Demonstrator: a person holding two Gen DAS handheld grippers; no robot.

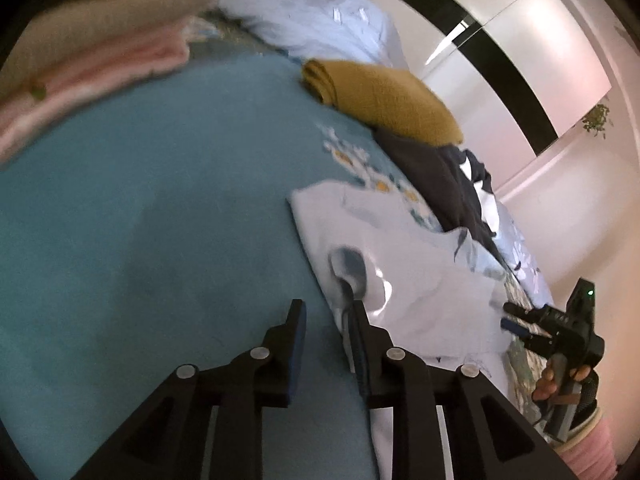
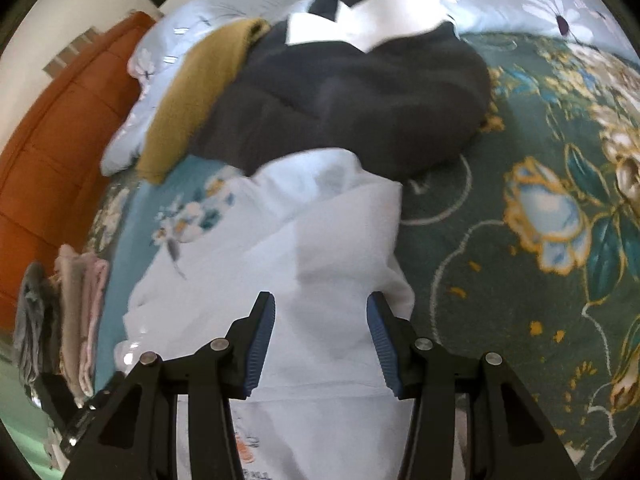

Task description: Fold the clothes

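Both wrist views look steeply down, close over the bed [image 1: 140, 200], sharing the white garment [image 2: 320, 260] at lower centre.

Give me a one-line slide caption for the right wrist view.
Right gripper open above a white garment on the bed, with dark and mustard clothes piled behind.

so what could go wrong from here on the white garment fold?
1. The left gripper is open at the white garment's edge; closing there may catch the teal sheet too.
2. The right gripper hangs open over layered cloth and may pinch only the top layer.
3. The dark garment overlaps the white one and could drag along.
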